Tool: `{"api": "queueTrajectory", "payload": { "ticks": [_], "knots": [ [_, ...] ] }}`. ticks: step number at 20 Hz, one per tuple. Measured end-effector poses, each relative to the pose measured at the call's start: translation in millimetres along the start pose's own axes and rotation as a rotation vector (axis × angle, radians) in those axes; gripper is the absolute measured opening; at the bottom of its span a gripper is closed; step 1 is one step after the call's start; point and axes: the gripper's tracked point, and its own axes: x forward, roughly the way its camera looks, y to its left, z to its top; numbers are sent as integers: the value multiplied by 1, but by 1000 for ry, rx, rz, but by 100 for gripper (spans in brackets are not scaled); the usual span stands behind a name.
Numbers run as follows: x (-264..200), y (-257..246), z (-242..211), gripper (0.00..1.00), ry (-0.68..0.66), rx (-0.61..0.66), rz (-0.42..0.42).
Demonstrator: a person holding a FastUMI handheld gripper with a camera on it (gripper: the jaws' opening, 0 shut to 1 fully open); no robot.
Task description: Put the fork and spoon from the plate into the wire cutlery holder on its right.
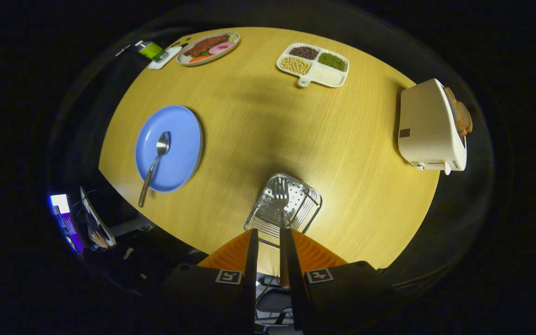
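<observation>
Fork (281, 197) held above wire cutlery holder (284, 204).
Gripper (270, 246) is narrowly parted; firm clamping cannot be told. Spoon (155, 163) is left on the plate (179, 144).

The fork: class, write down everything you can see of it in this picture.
The fork has a shiny metal head with tines and a brown, wood-like handle. It hangs tines-down over the wire cutlery holder, its head inside the holder's rim as seen from above. The handle runs back between the fingers of the hand-held gripper; it lies against one finger, with a gap to the other. Whether the tines touch the holder's floor cannot be told.
</observation>
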Motion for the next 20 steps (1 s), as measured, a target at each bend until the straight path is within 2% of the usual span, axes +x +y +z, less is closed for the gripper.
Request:
{"api": "queueTrajectory", "payload": {
  "ticks": [4, 9, 13, 18, 20],
  "knots": [
    [-21, 45, 13, 44, -141, 53, 79],
    [-26, 127, 19, 50, -205, 90, 208],
    [-3, 191, 24, 52, -209, 108, 281],
    [42, 245, 26, 52, -176, 142, 308],
    [63, 254, 28, 52, -154, 149, 291]
  ]
}}
